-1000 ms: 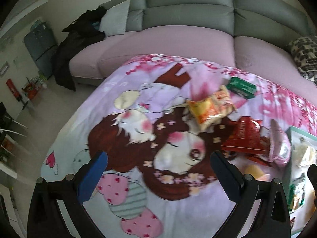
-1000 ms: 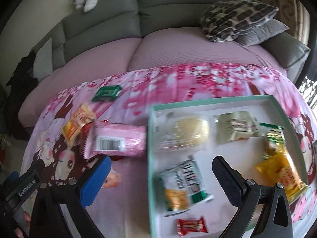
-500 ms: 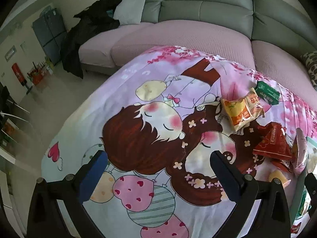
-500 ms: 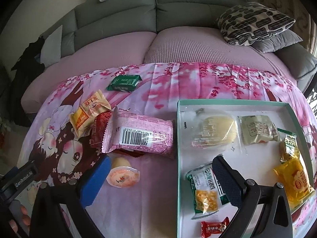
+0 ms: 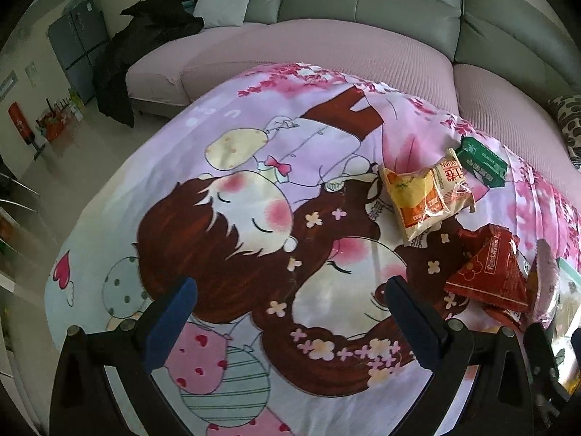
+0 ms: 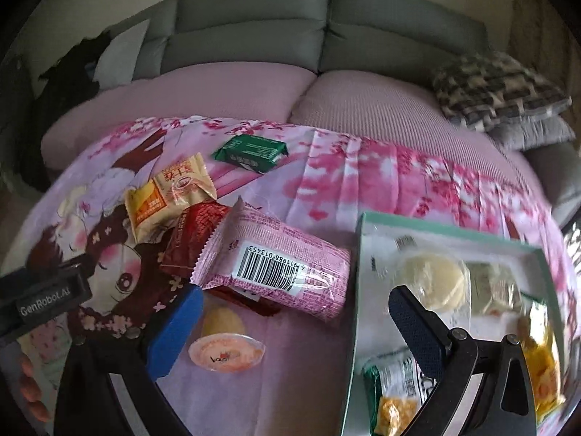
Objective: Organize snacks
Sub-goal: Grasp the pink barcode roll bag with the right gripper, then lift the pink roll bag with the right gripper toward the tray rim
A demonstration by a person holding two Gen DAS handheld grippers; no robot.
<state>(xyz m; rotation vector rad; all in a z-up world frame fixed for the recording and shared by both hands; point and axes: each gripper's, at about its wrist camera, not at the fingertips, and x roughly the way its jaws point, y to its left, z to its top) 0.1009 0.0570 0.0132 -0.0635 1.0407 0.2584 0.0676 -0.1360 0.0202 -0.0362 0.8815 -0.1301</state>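
Fingers on both your grippers, left point(image 5: 290, 301) and right point(image 6: 294, 309), gape wide, empty. Tray point(image 6: 357, 290) holds several packets; pink packet point(image 6: 276, 265), jelly cup point(image 6: 225, 350), others remain on the blanket point(image 5: 254, 152).

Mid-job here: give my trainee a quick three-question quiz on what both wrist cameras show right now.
1. True or false: the right gripper is shut on a snack.
2. Multiple choice: the green packet lies A) in the tray, B) on the cartoon blanket, C) on the sofa seat.
3. Which snack lies closest in front of the right gripper's left finger?

Key: 1. False; both it and the left gripper are open and empty. 2. B; it lies on the blanket, outside the tray. 3. The jelly cup.
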